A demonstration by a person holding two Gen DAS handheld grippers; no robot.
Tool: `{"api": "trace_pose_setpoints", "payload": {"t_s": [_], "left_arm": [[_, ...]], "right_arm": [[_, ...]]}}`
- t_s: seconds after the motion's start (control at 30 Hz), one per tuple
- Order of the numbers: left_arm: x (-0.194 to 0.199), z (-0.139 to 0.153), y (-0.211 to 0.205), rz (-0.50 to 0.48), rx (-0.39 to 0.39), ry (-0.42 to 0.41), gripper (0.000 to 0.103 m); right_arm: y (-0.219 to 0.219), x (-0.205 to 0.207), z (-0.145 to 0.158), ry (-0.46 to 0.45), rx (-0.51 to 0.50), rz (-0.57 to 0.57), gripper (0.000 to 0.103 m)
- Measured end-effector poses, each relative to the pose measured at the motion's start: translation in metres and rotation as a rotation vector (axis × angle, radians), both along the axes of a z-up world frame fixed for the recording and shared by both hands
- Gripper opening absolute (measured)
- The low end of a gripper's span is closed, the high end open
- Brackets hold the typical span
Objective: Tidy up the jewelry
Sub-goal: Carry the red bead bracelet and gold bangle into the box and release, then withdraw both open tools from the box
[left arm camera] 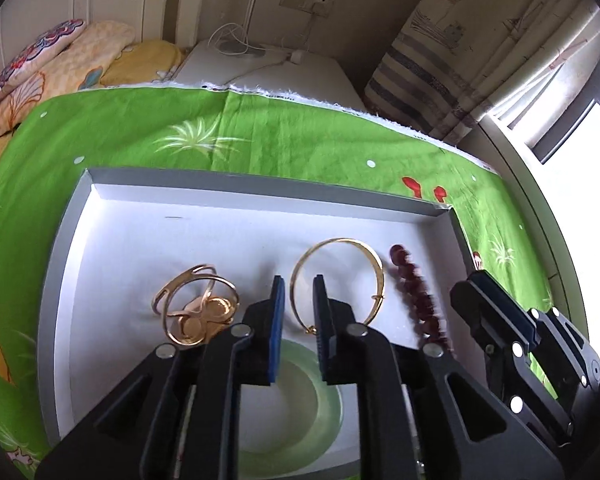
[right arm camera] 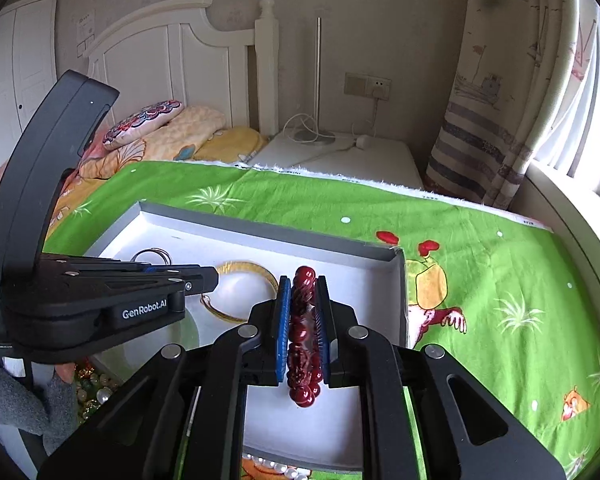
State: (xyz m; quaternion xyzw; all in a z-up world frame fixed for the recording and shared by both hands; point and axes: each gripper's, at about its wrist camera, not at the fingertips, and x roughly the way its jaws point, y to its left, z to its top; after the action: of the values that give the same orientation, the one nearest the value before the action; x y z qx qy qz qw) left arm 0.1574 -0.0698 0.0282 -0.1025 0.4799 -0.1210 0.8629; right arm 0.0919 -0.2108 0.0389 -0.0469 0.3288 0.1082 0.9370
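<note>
Lying on a green printed cloth (left arm camera: 260,136), a shallow grey box (left arm camera: 260,186) with a white floor fills the middle of the left wrist view. Inside it, from left to right in that view, are a cluster of gold rings (left arm camera: 196,308), a plain gold bangle (left arm camera: 340,280) and a dark red bead bracelet (left arm camera: 414,292). A pale green bangle (left arm camera: 324,404) lies at the bottom of the frame under the left claw (left arm camera: 299,308).

The left claw hangs over the box with its blue pads parted and nothing between them; the green bangle lies below them, and whether the pads touch it cannot be told. In the right wrist view the right claw (right arm camera: 303,312) is clenched on the red bead bracelet (right arm camera: 304,336), which runs lengthwise between the pads and sticks out past the tips, close to the box's right wall (right arm camera: 402,288).

The upper left part of the box floor is bare. Right of the box the green cloth lies open as far as the window ledge. At the bottom of the right wrist view white pearls (right arm camera: 276,466) lie just outside the near rim, and at the lower left, mixed beads (right arm camera: 94,390).
</note>
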Motion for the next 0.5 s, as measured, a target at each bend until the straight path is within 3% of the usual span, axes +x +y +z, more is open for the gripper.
{"api": "trace_pose_setpoints", "payload": {"t_s": [0.03, 0.1, 0.17, 0.2, 0.3, 0.4, 0.5], "left_arm": [[-0.003, 0.003, 0.006, 0.000, -0.015, -0.014, 0.036], [-0.013, 0.012, 0.016, 0.009, -0.031, -0.055, 0.045], [-0.026, 0.025, 0.024, 0.025, -0.024, -0.106, 0.056], [-0.034, 0.033, 0.028, 0.034, -0.014, -0.139, 0.065], [-0.068, 0.057, 0.037, 0.079, 0.083, -0.286, 0.078], [-0.111, 0.078, 0.045, 0.133, 0.198, -0.443, 0.101], [-0.150, 0.088, 0.058, 0.186, 0.260, -0.546, 0.101]], "right_arm": [[-0.003, -0.001, 0.000, 0.009, 0.028, 0.002, 0.017], [-0.011, -0.009, 0.005, -0.004, 0.093, 0.013, 0.034], [-0.018, -0.023, 0.013, -0.049, 0.127, 0.011, 0.062], [-0.021, -0.031, 0.016, -0.068, 0.146, 0.018, 0.064], [-0.029, -0.054, 0.027, -0.109, 0.174, 0.030, 0.068], [-0.035, -0.084, 0.038, -0.170, 0.207, 0.032, 0.082], [-0.038, -0.123, 0.051, -0.307, 0.219, 0.010, 0.087]]}}
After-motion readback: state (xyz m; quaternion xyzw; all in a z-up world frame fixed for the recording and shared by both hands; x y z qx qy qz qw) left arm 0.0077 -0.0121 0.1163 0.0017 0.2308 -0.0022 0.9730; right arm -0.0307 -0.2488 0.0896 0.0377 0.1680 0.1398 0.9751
